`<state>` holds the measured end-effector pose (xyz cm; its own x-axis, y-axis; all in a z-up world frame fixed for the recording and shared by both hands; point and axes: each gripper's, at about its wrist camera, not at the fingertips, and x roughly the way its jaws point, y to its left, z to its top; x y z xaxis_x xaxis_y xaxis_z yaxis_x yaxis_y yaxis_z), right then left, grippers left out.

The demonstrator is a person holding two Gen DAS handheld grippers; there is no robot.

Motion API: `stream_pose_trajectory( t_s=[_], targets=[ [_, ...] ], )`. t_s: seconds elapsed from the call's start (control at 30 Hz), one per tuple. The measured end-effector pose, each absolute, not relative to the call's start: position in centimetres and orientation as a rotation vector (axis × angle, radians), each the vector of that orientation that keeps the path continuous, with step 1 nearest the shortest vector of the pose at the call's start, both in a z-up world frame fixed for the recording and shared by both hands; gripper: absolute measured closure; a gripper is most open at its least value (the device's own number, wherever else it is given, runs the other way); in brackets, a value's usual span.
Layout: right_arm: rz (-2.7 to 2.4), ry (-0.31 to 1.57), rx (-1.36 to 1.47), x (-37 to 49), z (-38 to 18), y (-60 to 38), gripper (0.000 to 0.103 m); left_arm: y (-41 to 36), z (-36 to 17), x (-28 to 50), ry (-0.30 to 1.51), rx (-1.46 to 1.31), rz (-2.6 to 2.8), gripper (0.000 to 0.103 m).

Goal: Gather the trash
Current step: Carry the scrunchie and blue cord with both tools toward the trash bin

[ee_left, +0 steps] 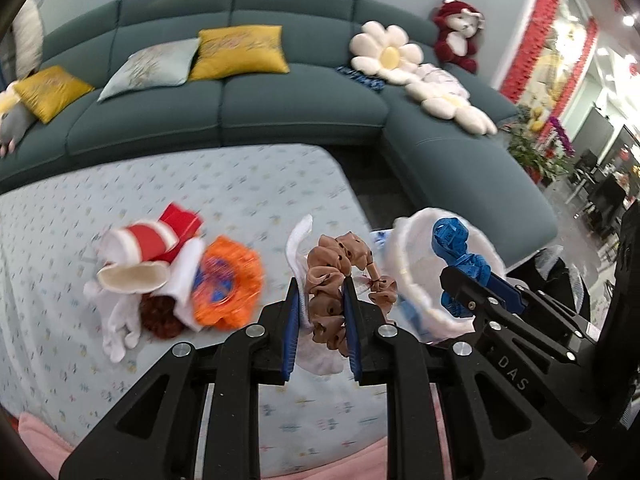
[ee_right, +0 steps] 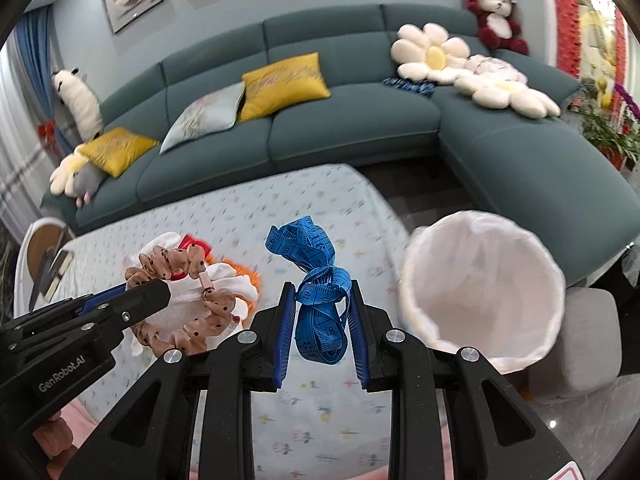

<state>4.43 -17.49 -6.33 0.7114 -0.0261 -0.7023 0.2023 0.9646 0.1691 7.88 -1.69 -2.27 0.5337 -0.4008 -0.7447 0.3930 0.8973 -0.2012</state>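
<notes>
While the left gripper (ee_left: pixel 322 312) is clamping a tan scrunchie (ee_left: pixel 340 280), the right gripper (ee_right: pixel 322 312) is pinching a blue tape measure (ee_right: pixel 316 280) hanging lengthwise upright.

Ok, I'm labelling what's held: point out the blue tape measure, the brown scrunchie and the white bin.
blue tape measure (ee_right: pixel 318 280), right wrist view, knotted middle.
brown scrunchie (ee_left: pixel 326 280), left wrist view, gathered fabric.
white bin (ee_right: pixel 420 280), right wrist view, left rim.

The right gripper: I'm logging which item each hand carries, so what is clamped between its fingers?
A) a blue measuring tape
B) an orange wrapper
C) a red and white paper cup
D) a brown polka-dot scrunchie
A: in the right wrist view the right gripper is shut on the bunched blue measuring tape, while the brown scrunchie sits in the left gripper.
</notes>
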Motion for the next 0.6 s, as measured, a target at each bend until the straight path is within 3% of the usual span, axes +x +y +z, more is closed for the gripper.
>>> stream_pose_trajectory(
  t_s=[0.37, 0.47, 0.6],
  targets=[
    [-0.225, 0.708, 0.294, 2.7, -5.0, -23.3, 0.079, -7.9, -0.8, 7.5, 0.872, 0.030, -0.577, 0.083],
    [-0.231, 0.712, 0.306, 2.4, -5.4, -23.9, 0.079, -7.9, -2.0, 7.7, 0.904, 0.028, -0.562, 0.072],
    [-0.225, 0.737, 0.313, 2.4, -6.5, -23.7, 0.079, -7.4, -4.4, 7.7, 0.945, 0.056, -0.523, 0.073]
  ],
)
